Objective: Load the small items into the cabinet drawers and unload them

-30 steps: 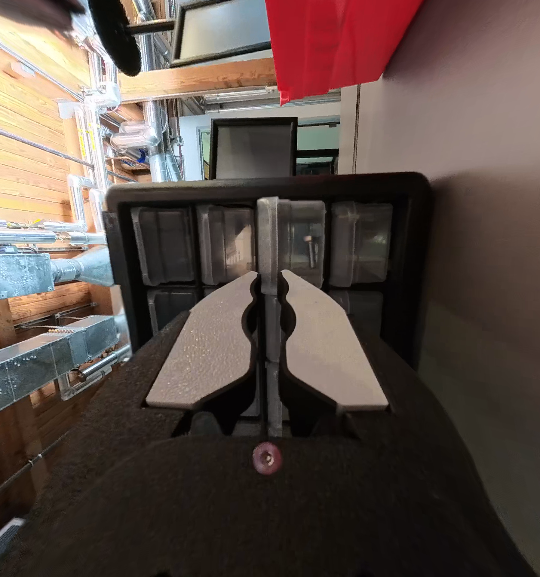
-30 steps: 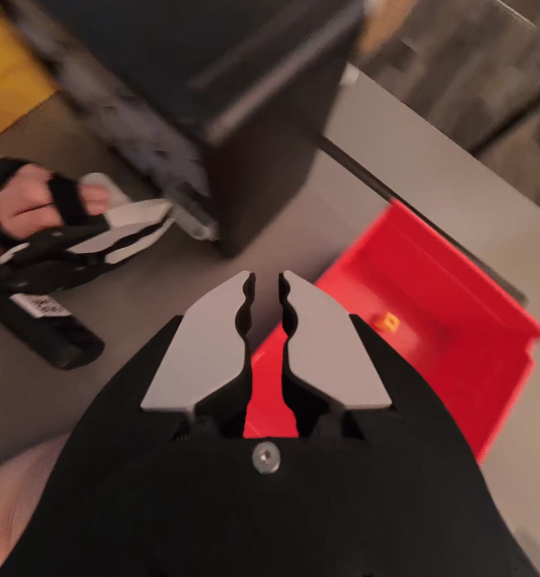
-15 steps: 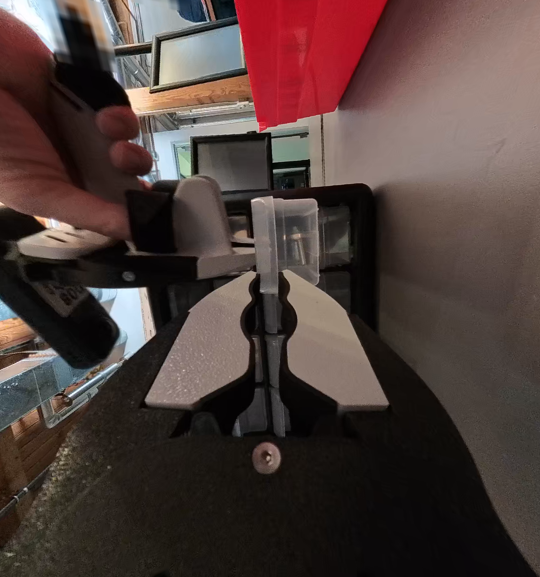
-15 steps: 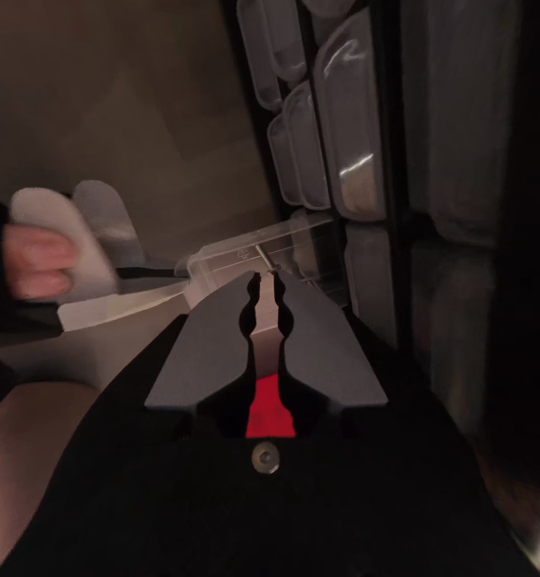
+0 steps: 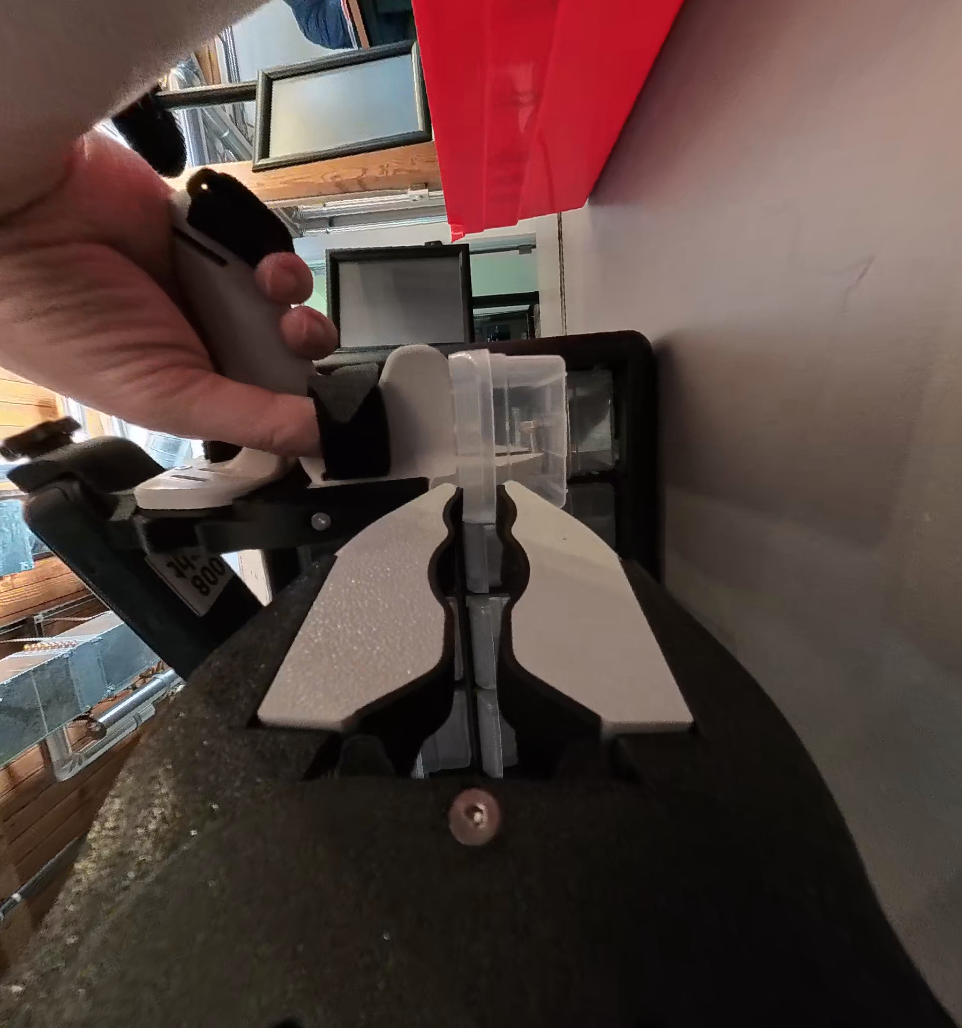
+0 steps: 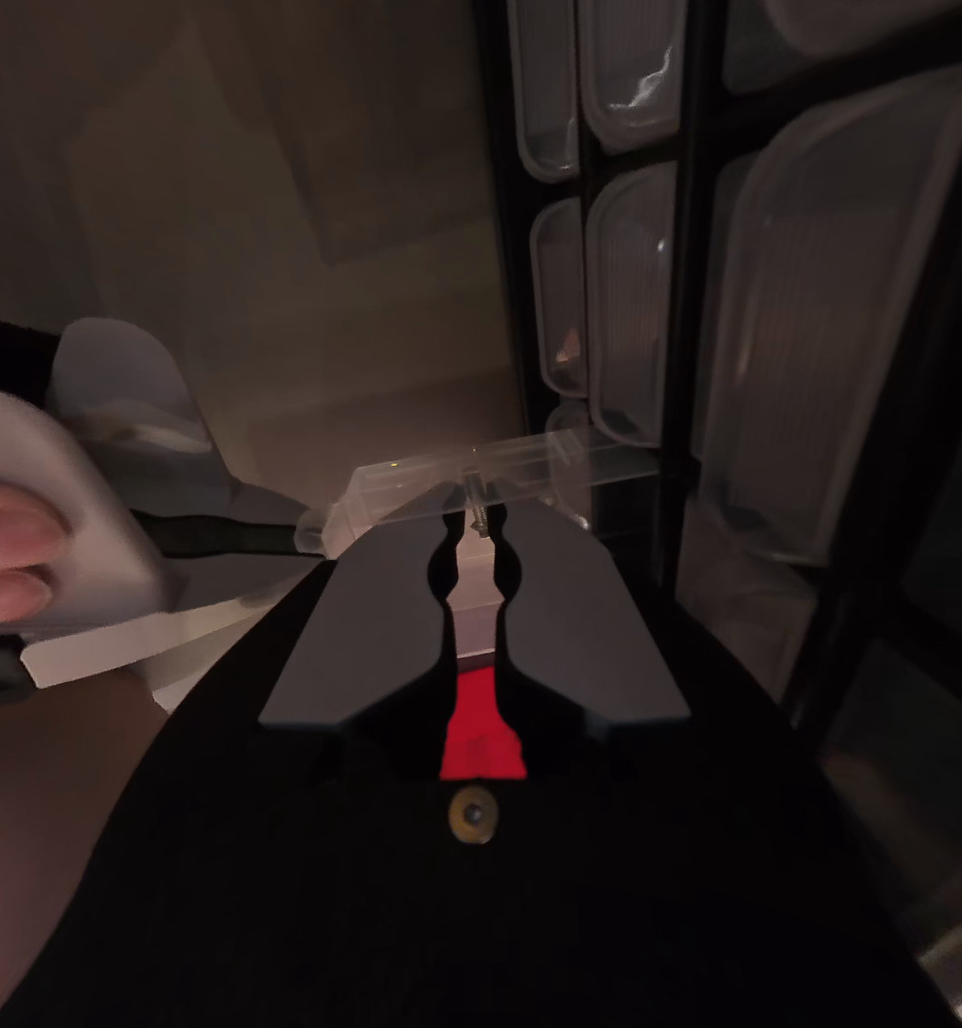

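Clear plastic drawer [image 5: 529,423] juts out of the black cabinet [image 5: 643,445], pulled partway from its slot. Your left gripper [image 5: 477,495] pinches the drawer's front lip, its two pale fingers [image 5: 378,612] pressed against the tab.

Edges and room:
- Grey tabletop [image 5: 801,500] fills the right side of the left wrist view, bare alongside the cabinet.
- Red bin [image 5: 523,111] sits on the tabletop past the cabinet, well apart from the drawer.
- Shut clear drawers [image 6: 629,300] pack the cabinet face around the open one; black dividers run between them.
- Your right hand [image 5: 106,311] and its gripper body crowd the space just beside the drawer on the side away from the tabletop.

Item and gripper:
- A small metal screw [image 6: 477,503] stands in the open drawer [image 6: 467,478], seen through the clear wall.
- Your right gripper [image 6: 476,514] reaches into the drawer from above, tips on either side of the screw with a narrow gap between them. You cannot tell whether the tips actually grip the screw; the view is dark and soft there.
- In the right wrist view your left gripper [image 6: 312,537] shows at the drawer's front end, touching its lip.
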